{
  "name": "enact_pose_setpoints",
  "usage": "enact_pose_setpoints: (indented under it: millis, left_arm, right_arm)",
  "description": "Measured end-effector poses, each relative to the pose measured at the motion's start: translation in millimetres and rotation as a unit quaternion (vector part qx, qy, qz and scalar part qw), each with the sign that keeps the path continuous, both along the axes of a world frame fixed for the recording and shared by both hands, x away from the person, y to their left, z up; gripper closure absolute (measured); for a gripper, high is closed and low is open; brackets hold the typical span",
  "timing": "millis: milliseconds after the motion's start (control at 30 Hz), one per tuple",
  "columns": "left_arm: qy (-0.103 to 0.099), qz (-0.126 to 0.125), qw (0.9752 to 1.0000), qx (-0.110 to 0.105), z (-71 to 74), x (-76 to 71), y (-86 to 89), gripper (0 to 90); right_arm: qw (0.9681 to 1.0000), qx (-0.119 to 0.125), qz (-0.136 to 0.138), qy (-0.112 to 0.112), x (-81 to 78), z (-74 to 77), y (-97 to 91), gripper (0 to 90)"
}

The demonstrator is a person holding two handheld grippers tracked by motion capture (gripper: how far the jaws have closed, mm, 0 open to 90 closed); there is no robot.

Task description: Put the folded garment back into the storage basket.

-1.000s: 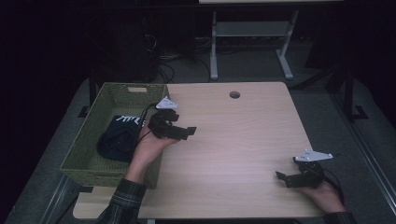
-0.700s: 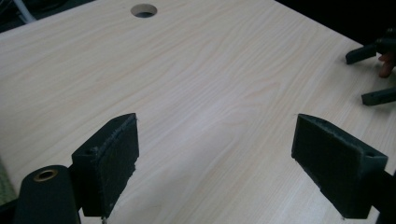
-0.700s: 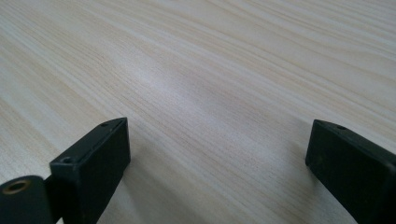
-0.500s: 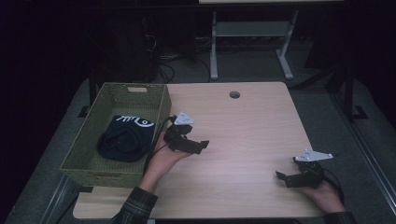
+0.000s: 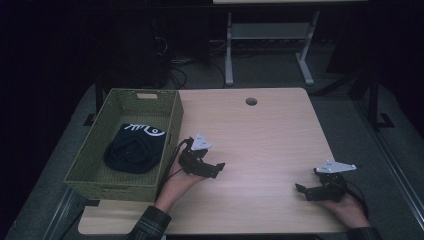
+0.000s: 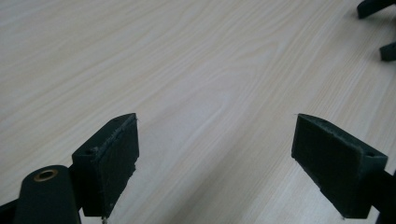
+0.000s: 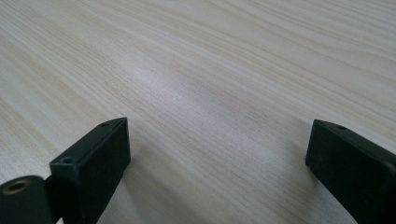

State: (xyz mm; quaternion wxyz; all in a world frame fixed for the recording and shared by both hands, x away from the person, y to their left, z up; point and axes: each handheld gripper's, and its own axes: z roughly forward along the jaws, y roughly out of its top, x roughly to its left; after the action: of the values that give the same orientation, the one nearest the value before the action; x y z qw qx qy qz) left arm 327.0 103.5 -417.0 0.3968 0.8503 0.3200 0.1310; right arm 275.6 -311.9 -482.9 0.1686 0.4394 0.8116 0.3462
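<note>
Both grippers stand with their jaws spread wide and nothing between them. From the high view, the left gripper (image 5: 216, 169) sits over the table (image 5: 260, 135) just to the right of the green basket (image 5: 172, 125), held in a hand (image 5: 176, 181) that comes in from the near edge, and it points toward the middle of the table. Its own view shows the two black pads (image 6: 109, 163) apart over bare wood, with the tips of the other gripper at the top right corner. The right gripper (image 5: 306, 191) lies low near the table's front right corner, close to the near edge and not far from the right edge, pointing left. Its own view shows both pads (image 7: 95, 163) apart above plain wood grain.

A dark piece of clothing (image 5: 134, 147) with white lettering lies bunched inside the basket, toward its near right part, well apart from the right gripper and separated from the left gripper by the basket's right wall. The basket stands along the table's left side, and its left part hangs out past the table's left edge.

Between the two grippers the wood is open, and so is the whole far half of the table up to a round hole (image 5: 251, 101) near the far edge. Beyond that edge stands a metal frame (image 5: 270, 35) on the floor.
</note>
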Motion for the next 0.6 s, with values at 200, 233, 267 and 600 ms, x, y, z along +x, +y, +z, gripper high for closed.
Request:
enact_pose_setpoints:
  millis: [200,233,267,600]
  left_arm:
    - [0.004,-0.004,0.9999,0.011,-16.1,-3.8,-3.7,14.1]
    - [0.007,-0.003,0.9999,0.015,-18.8,-4.4,-4.1,14.1]
    - [0.007,-0.003,0.9998,0.018,-22.1,-4.7,-4.7,14.1]
    - [0.019,-0.001,0.9989,0.043,-42.8,-5.0,-4.8,14.1]
  right_arm:
    - [1.0,0.0,0.0,0.0,0.0,0.0,0.0,6.2]
    - [1.0,0.0,0.0,0.0,0.0,0.0,0.0,6.2]
    - [1.0,0.0,0.0,0.0,0.0,0.0,0.0,6.2]
    - [1.0,0.0,0.0,0.0,0.0,0.0,0.1,6.2]
